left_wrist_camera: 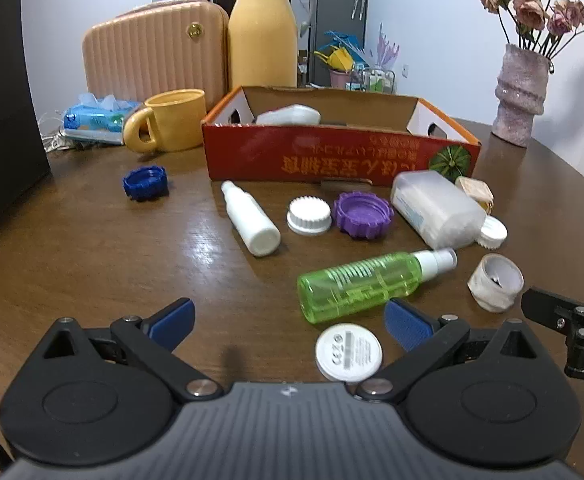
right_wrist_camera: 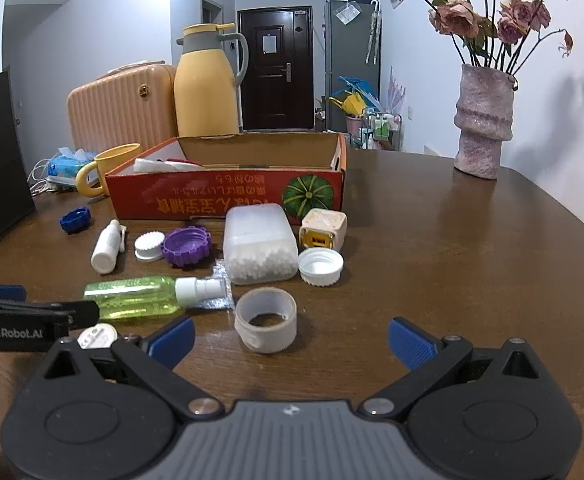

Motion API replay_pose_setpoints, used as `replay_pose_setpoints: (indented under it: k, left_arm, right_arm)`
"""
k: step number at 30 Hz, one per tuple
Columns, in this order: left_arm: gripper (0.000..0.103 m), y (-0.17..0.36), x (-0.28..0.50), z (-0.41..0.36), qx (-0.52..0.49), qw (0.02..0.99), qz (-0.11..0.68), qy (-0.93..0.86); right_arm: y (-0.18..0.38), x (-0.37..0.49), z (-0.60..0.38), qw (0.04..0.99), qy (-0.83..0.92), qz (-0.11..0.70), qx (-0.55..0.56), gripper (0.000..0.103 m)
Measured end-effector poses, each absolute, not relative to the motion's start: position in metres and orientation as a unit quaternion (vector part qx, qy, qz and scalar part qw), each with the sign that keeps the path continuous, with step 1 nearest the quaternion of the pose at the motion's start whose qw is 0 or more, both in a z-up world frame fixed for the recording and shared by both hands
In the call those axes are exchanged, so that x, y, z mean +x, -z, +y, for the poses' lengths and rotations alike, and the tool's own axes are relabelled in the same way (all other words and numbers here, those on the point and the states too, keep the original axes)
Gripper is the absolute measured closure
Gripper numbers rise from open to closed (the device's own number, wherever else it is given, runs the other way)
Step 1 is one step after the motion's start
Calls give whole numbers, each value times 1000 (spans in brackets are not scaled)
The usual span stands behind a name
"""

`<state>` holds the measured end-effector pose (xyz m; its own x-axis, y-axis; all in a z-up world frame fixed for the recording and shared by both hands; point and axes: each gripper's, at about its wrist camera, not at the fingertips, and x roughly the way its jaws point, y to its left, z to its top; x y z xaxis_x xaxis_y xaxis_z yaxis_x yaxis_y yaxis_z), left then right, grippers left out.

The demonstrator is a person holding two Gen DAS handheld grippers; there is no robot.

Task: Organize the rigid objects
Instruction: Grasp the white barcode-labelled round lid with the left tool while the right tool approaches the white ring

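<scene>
1. While both tools hover low over the brown wooden surface, the left tool has its blue ribbed fingers spread wide and pinches nothing; a flat white round lid lies between them, nearer the right finger.
2. Equally spread and empty, the right tool points at a squat translucent tape ring at its 12 o'clock, just beyond the fingertips.
3. At 12 o'clock from that ring lies a frosted rectangular swab box, filled with white cotton buds; at the box's 3 o'clock sit a cream cube plug and a ridged white cap, open side up.
4. Two spray bottles lie on their sides: a clear green bottle and a smaller opaque white bottle.
5. Three more notched caps rest upturned or flat: a purple cap, a blue cap, and a small white cap.
6. Behind them, at 12 o'clock, stands one red cardboard box, open-topped.
</scene>
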<state>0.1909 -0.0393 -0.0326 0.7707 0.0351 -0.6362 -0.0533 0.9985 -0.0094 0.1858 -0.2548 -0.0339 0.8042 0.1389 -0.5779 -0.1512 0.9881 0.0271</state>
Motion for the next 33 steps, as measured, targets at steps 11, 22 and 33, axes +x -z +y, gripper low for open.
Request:
replay_pose_setpoints:
  k: [11,22,33]
  left_arm:
    - [8,56,189,-58,-12,930,367,-20]
    - [60,60,184,-68,-3,935,354,-18]
    - [63,57,179,-64,-8,938,347,-5]
  right_arm:
    - [41,183,-262,948,-76,311,-5,0]
    - [45,183,-262,946,-78,314,-5,0]
    - [48,185,-260,945,-78,319,-4,0]
